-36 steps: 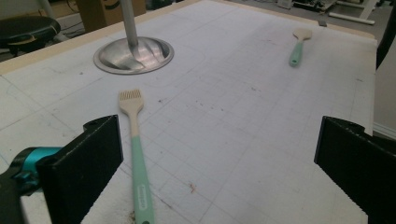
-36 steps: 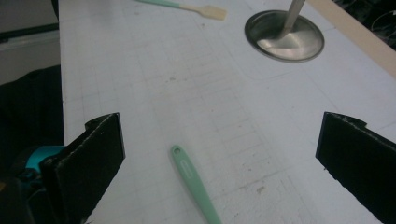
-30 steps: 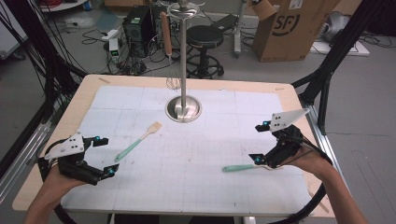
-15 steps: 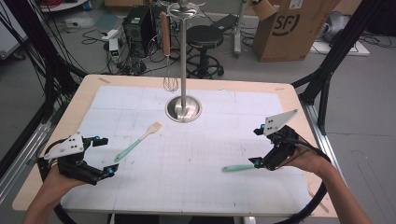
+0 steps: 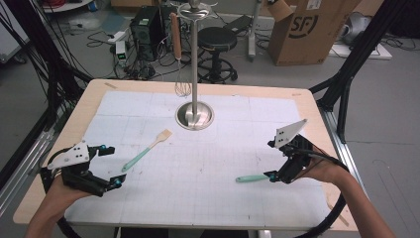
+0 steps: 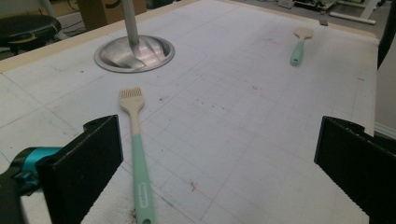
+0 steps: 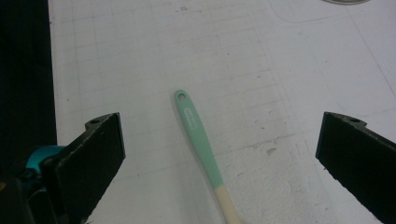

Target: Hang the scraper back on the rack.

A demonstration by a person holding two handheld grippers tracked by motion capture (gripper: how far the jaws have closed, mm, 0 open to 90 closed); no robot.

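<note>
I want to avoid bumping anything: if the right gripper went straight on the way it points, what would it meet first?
Probably the green-handled utensil, lying on the mat between the open jaws of the right gripper. Beyond its handle tip only bare mat shows; depth is uncertain.

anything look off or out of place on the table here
Nothing stands out. The brush and the green-handled utensil lie flat on the mat, and the whisk hangs from the upright stand. No spills or damage.

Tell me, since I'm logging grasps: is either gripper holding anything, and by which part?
Nothing is held. The left gripper and right gripper both stand open; each mint-handled utensil lies free on the white gridded mat.
</note>
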